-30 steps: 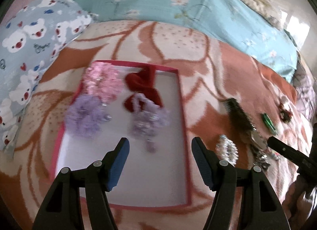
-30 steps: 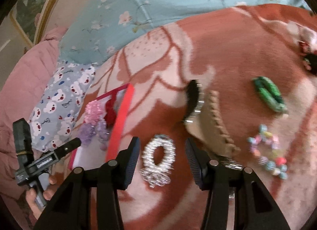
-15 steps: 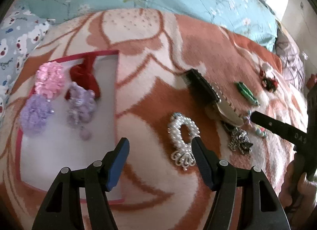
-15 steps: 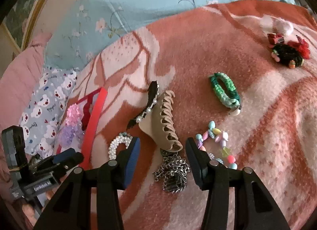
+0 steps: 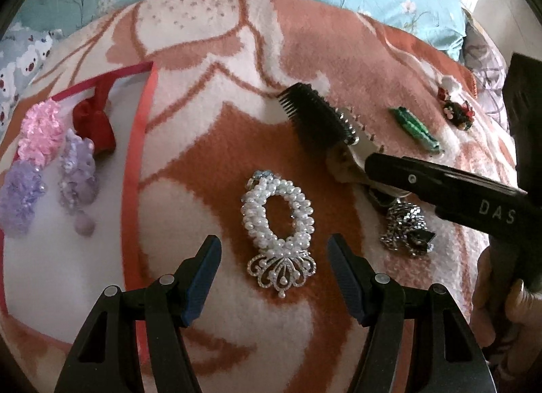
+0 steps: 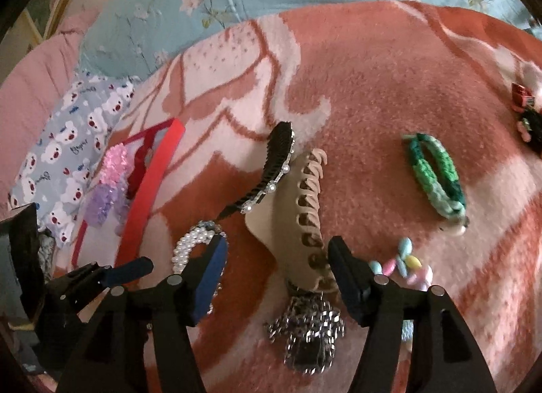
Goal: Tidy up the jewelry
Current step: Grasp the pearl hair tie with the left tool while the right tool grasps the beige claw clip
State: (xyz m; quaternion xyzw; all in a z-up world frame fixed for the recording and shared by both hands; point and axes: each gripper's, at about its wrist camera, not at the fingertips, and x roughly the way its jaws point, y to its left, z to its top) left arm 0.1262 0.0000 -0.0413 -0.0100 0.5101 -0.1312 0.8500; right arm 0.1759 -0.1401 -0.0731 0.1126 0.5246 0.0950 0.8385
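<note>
A white pearl bracelet (image 5: 277,220) with a silver fan ornament lies on the blanket, just ahead of my left gripper (image 5: 272,240), which hangs open above it with nothing gripped. In the right wrist view my right gripper (image 6: 277,244) straddles the lower end of a beige claw clip (image 6: 298,210). Its jaws are opening and the pads do not press on the clip. A silver chain (image 6: 308,328) lies below the clip. The red-rimmed box (image 5: 135,156) at the left holds pink and purple scrunchies (image 5: 40,132) and a red bow (image 5: 95,122).
A black comb clip (image 6: 277,159), a green braided band (image 6: 437,173), a pastel bead bracelet (image 6: 403,261) and a red-and-black hair tie (image 5: 457,108) lie on the orange-and-white blanket (image 5: 305,37). Pillows line the far edge. A hand (image 5: 498,295) holds the right gripper's handle.
My left gripper has swung right, from over the box to over the pearl bracelet. My right gripper has shifted right from the bracelet to the claw clip, and its jaws have widened.
</note>
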